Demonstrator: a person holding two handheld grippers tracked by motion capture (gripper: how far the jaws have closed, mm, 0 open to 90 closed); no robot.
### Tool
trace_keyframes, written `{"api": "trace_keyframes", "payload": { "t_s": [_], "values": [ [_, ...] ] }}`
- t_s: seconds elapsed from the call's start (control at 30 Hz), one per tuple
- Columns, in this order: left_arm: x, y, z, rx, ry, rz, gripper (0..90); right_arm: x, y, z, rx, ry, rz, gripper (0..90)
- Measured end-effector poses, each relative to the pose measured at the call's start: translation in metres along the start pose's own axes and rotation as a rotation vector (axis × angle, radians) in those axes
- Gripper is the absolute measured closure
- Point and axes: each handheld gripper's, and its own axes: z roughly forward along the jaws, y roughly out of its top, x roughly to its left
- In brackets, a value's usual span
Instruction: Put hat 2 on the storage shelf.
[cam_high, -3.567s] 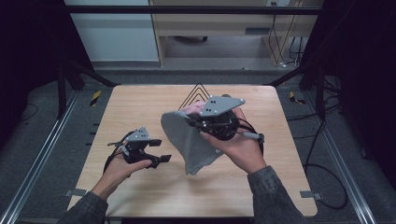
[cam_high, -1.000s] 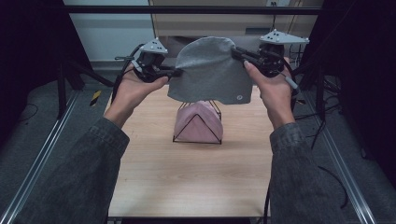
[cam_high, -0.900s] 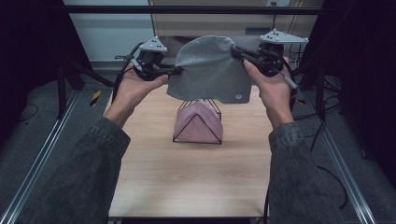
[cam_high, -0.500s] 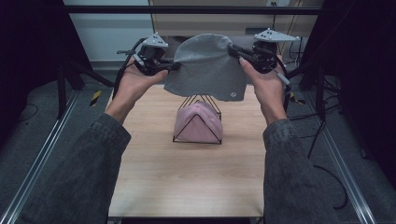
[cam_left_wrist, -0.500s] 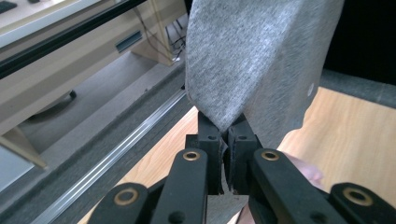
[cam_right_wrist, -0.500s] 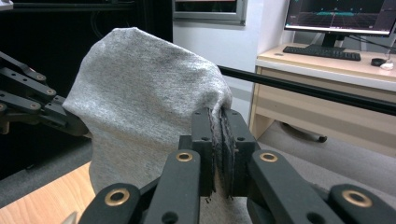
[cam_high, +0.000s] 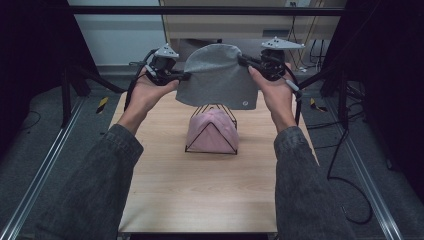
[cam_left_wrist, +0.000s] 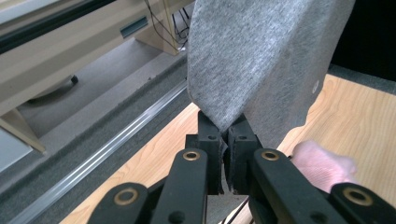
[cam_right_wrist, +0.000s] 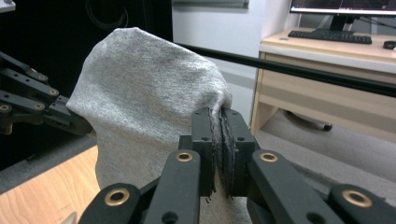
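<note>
A grey knit beanie (cam_high: 216, 75) hangs spread in the air between both grippers, above the far half of the table. My left gripper (cam_high: 184, 76) is shut on its left edge; in the left gripper view the cloth (cam_left_wrist: 261, 60) is pinched between the black jaws (cam_left_wrist: 226, 140). My right gripper (cam_high: 245, 61) is shut on the beanie's right edge, and in the right gripper view the fabric (cam_right_wrist: 149, 102) is clamped at the jaw tips (cam_right_wrist: 219, 116). Below the beanie stands a black wire stand (cam_high: 200, 142) with a pink beanie (cam_high: 212, 131) on it.
The wooden table (cam_high: 200, 190) has bare surface in front of the stand. Metal rails (cam_high: 40, 175) run along both sides of the table. A desk and cables (cam_high: 300, 30) stand beyond the far edge. Yellow-black items (cam_high: 102, 104) lie on the floor.
Both hands have carried the grey beanie a little forward and lower toward the pink beanie on the stand. Both grips are unchanged.
</note>
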Motion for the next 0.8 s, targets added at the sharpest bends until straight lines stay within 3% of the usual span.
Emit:
{"api": "trace_keyframes", "payload": {
  "t_s": [0.13,0.4,0.8],
  "values": [
    [0.002,-0.007,0.006,-0.001,0.003,-0.019,86.3,0.001,-0.009,0.007,0.014,0.001,0.003,85.3],
    [0.002,-0.016,0.013,0.012,0.015,-0.008,86.3,0.0,-0.021,0.013,0.019,0.009,0.012,85.3],
    [-0.003,-0.041,0.03,0.052,-0.002,-0.029,86.2,0.0,-0.05,0.021,0.068,0.016,0.019,85.4]
  ]
}}
